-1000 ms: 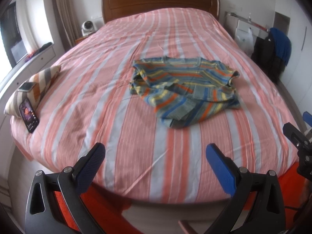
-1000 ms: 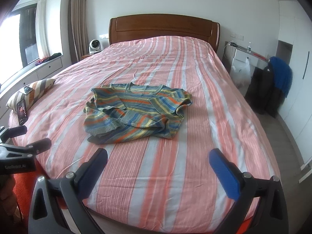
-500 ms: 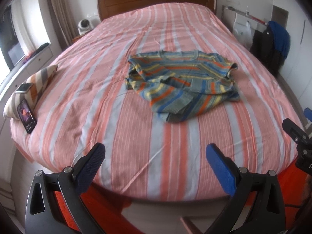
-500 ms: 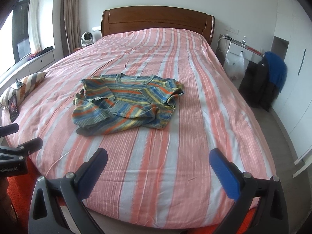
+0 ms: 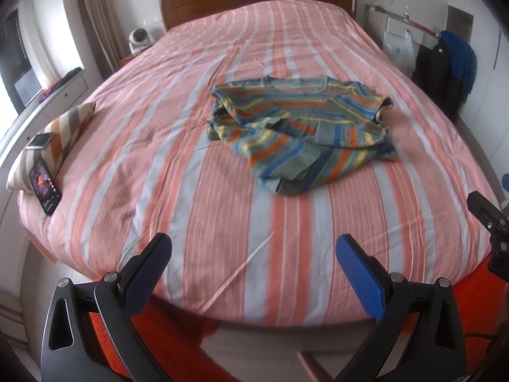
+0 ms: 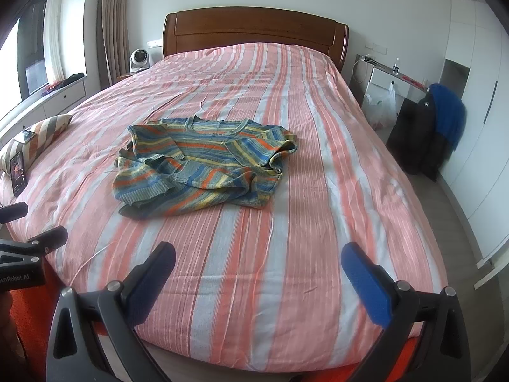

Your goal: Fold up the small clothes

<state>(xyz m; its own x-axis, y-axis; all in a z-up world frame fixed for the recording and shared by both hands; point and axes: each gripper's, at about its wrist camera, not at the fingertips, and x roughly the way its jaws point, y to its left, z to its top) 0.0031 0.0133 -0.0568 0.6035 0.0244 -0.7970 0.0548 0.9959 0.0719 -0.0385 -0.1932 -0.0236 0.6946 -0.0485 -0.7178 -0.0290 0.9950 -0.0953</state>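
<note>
A striped knit sweater (image 6: pixel 203 167) lay crumpled near the middle of the bed (image 6: pixel 286 254), on a coverlet of pink, orange and pale grey stripes. Its neckline faced the wooden headboard (image 6: pixel 254 28), and both sleeves were folded loosely across the body, the hem bunched toward the foot of the bed. In the left wrist view the same sweater (image 5: pixel 302 133) sat a little to the right of centre.

The left gripper (image 5: pixel 253 254) was held over the foot edge of the bed with its blue-padded fingers (image 5: pixel 359 273) spread wide and nothing between them. The right gripper (image 6: pixel 257 262) was likewise wide apart and empty, well short of the sweater. Neither touched the cloth. The left gripper's black frame also showed at the left edge of the right wrist view.

A striped cushion (image 5: pixel 54 137) rested at the bed's left edge, with a smartphone (image 5: pixel 44 186) leaning against it, its screen lit, and a second small device lying on top of the cushion. A small white fan (image 6: pixel 139 59) stood beside the headboard. On the right side of the room a blue garment (image 6: pixel 448 111) hung over dark luggage, near a white plastic bag (image 6: pixel 381 108).
</note>
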